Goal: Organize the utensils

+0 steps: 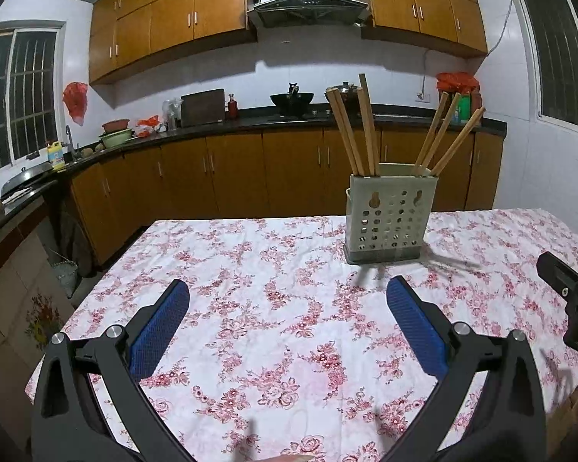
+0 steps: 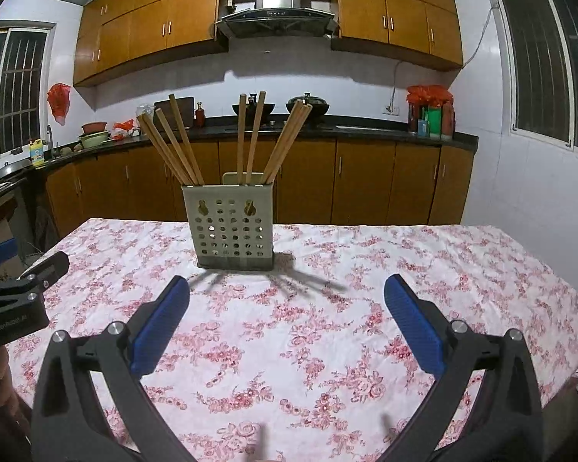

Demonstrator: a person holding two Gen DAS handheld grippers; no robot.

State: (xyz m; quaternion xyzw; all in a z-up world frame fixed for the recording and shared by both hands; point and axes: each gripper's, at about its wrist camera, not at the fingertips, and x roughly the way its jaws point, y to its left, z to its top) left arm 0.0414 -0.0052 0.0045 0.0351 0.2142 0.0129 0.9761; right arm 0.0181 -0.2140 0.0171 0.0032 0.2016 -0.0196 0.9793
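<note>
Both tools, left tool (image 1: 288,319) and right tool (image 2: 287,319), spread apart, empty above counter (image 2: 366,327). Chopsticks (image 2: 250,138) already upright in holder (image 2: 231,223); best left undisturbed, probably.

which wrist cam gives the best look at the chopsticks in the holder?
Right wrist: the holder sits near centre and the chopsticks fan out separately. Left wrist shows the same chopsticks off to the right, fewer distinguishable.

The lower ends of the chopsticks (image 2: 177,146) are hidden inside the perforated holder (image 2: 233,227). In the left wrist view, the right gripper (image 1: 574,292) is cut off by the picture's right edge, so its finger spread cannot be judged there.
</note>
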